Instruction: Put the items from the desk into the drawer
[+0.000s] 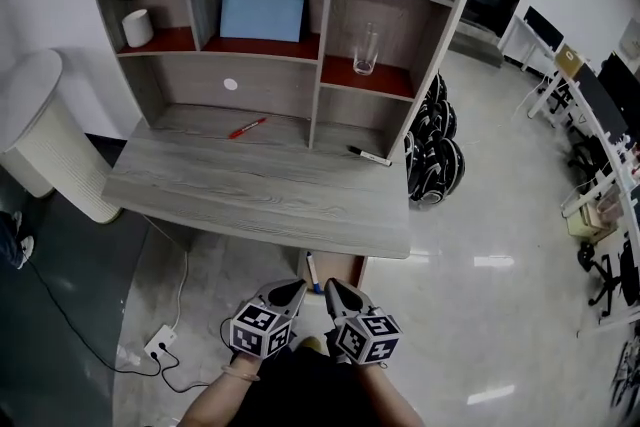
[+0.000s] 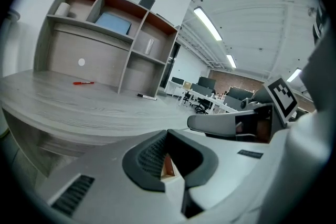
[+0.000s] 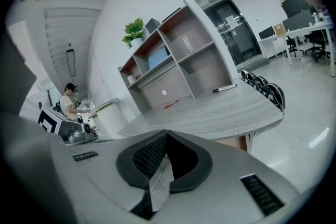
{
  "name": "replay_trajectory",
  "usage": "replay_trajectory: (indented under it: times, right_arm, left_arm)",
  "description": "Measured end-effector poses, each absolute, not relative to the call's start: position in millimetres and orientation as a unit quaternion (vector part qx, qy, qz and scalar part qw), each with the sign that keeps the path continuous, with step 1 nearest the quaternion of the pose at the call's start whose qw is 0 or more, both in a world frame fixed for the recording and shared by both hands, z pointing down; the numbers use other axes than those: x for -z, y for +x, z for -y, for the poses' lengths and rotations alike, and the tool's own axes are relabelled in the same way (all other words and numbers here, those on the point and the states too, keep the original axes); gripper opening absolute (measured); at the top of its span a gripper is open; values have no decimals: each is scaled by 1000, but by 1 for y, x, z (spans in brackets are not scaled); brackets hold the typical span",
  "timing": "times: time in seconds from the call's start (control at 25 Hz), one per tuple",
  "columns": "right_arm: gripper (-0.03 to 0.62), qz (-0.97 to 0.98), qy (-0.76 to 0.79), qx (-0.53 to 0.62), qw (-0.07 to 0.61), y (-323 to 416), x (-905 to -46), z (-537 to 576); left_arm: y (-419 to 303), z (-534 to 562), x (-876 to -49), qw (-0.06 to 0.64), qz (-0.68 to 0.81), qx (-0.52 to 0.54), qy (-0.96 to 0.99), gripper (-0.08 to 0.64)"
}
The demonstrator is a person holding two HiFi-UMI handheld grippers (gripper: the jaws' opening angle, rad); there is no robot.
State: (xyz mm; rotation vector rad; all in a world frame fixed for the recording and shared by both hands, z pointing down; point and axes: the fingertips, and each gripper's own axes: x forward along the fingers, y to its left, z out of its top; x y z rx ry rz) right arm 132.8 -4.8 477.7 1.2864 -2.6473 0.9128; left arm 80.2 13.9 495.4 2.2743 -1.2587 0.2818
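My left tongs and right tongs were shut, holding nothing; I judged a pickup was next: reach ahead to the red pen, opening first

Grey wood-grain desk, red pen near its back, what looks like a black marker at right

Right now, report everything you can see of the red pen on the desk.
The red pen is slim and red along its whole length, plastic by the look. It lies flat and slanted on the grey wood-grain desk, at the back left, under the shelf unit and just below a white round spot on the back panel. Only the desk touches it; the black marker lies well apart to its right.
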Motion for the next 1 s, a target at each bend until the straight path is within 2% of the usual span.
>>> replay_trajectory:
  times: [1.0]
  right_arm:
    - [-11,868,419,-264,40,134,-472,-1]
  left_arm:
    - [82,-22,-497,256,468,-98,840,0]
